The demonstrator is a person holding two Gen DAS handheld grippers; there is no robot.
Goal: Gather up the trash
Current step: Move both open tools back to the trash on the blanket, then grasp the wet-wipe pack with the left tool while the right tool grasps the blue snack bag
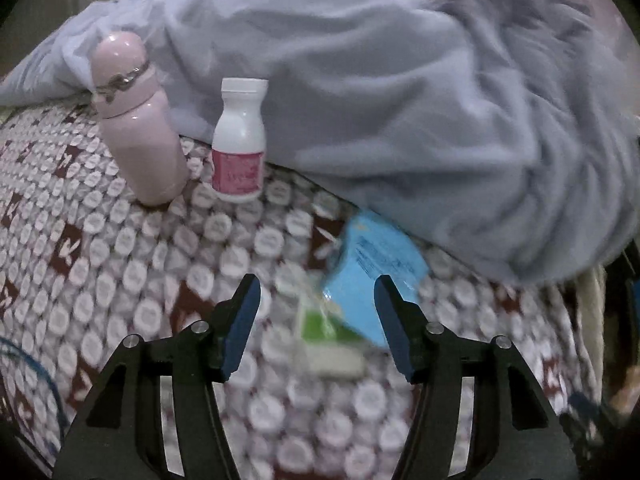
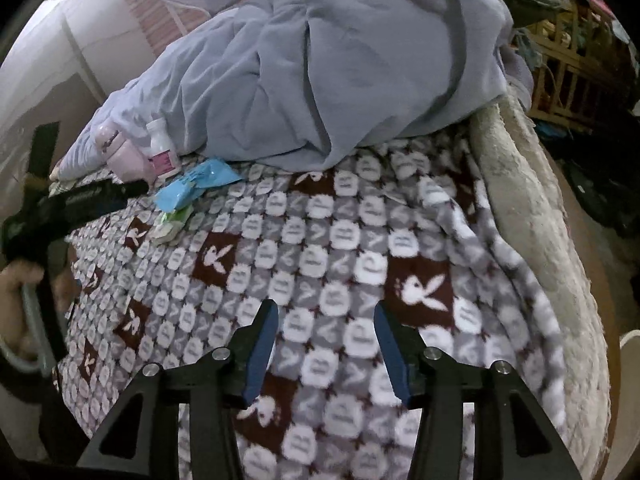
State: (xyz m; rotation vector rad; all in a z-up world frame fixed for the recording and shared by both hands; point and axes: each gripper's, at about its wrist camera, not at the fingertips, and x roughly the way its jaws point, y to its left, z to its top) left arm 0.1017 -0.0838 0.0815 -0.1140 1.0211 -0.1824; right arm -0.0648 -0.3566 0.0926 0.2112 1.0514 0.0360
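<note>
From the left wrist view, my left gripper (image 1: 316,312) is pitched steeply down over the bed, whose patterned blanket (image 1: 120,264) fills the lower frame. Its jaws stand released and well apart, gripping nothing. Between and just beyond the blue pads (image 1: 240,328) lies the trash: a blue wrapper (image 1: 368,264), blurred, with its near edge running behind the right-hand pad, and a green-and-white packet (image 1: 324,336) just beside it, overlapping its lower left edge. I cannot tell whether either pad touches the wrapper. Farther off, a pink flask (image 1: 136,124) leans against a rumpled blue-grey quilt (image 1: 400,100), and a white bottle (image 1: 239,140) with a pink label stands upright just beside it.

From the right wrist view, my right gripper (image 2: 326,340) also points steeply down, hanging over bare blanket (image 2: 360,240) with its jaws released and empty; only the printed fleece shows between the pads. The trash sits well apart from it, up at the left: the blue wrapper (image 2: 196,184) near the quilt's (image 2: 360,60) edge, the green packet (image 2: 172,224) just below it. The flask (image 2: 124,156) and bottle (image 2: 162,148) stand behind them. The other gripper (image 2: 100,194) reaches in from the left edge as a dark bar ending near the wrapper, with the person's hand (image 2: 16,308) wrapped around its handle lower down. The bed's cream-coloured edge (image 2: 532,220) curves down the right side.
</note>
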